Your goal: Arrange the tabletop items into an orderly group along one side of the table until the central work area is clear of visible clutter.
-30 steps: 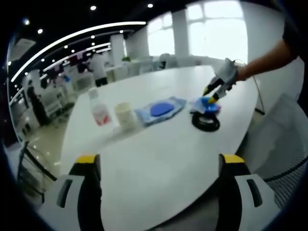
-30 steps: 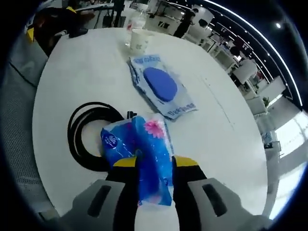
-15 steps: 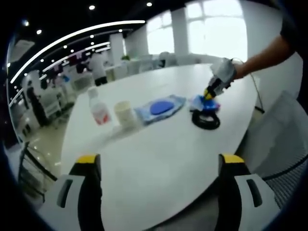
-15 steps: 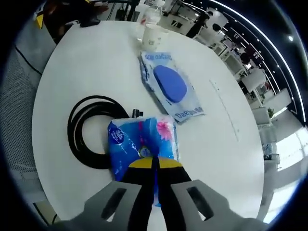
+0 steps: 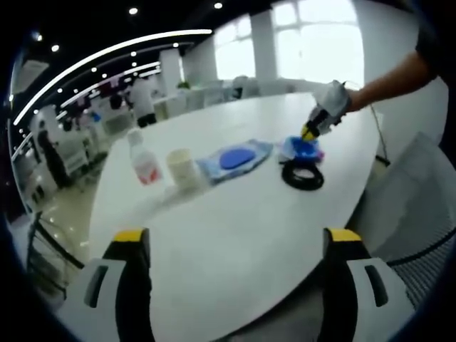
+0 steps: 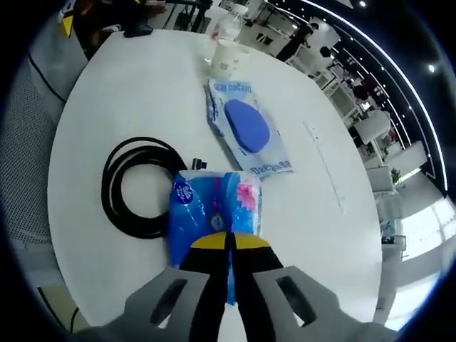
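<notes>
R gripper (image 6: pixel 229 246) clamped on near end of blue tissue pack (image 6: pixel 214 214), long axis running fwd toward wipes pouch (image 6: pixel 246 132); L gripper (image 5: pixel 235 246) jaws apart, far off.

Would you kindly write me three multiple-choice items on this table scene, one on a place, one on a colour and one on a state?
1. Where does the coiled black cable lie?
A. beside the blue tissue pack
B. on the wipes pack
C. inside the paper cup

2. What colour is the oval lid on the wipes pack?
A. red
B. blue
C. green

3. How do the right tongs stand?
A. wide open over the cup
B. shut on the blue tissue pack
C. shut on the cable

Answers: 1 A, the coil touches the pack's side; 2 B, the oval is blue; 3 B, the yellow tips pinch the wrapper.
</notes>
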A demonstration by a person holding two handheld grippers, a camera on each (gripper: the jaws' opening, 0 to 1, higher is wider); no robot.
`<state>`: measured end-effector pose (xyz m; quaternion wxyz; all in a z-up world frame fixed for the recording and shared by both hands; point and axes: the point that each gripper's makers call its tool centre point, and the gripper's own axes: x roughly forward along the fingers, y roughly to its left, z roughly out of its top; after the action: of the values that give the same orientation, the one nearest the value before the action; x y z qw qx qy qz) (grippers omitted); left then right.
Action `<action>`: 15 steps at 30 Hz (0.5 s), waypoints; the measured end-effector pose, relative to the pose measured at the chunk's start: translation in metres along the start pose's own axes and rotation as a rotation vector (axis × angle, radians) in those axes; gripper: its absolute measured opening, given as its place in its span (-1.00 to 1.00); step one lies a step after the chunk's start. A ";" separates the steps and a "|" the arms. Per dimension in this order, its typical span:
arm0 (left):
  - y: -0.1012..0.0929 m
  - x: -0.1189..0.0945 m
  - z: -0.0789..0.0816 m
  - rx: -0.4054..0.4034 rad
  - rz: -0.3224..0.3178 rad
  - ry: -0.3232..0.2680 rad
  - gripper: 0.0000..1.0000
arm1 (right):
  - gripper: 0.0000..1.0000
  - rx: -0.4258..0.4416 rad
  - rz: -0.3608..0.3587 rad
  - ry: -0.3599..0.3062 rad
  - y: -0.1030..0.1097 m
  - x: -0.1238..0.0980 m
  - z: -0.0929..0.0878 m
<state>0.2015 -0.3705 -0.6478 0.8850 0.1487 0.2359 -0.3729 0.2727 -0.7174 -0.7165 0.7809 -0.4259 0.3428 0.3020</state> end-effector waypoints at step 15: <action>0.001 -0.001 0.001 -0.002 0.007 -0.010 0.96 | -0.88 0.014 -0.003 -0.009 -0.007 -0.009 0.001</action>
<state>0.2022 -0.3700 -0.6463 0.8876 0.1466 0.2314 -0.3703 0.2730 -0.7214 -0.7056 0.7858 -0.4197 0.3408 0.3004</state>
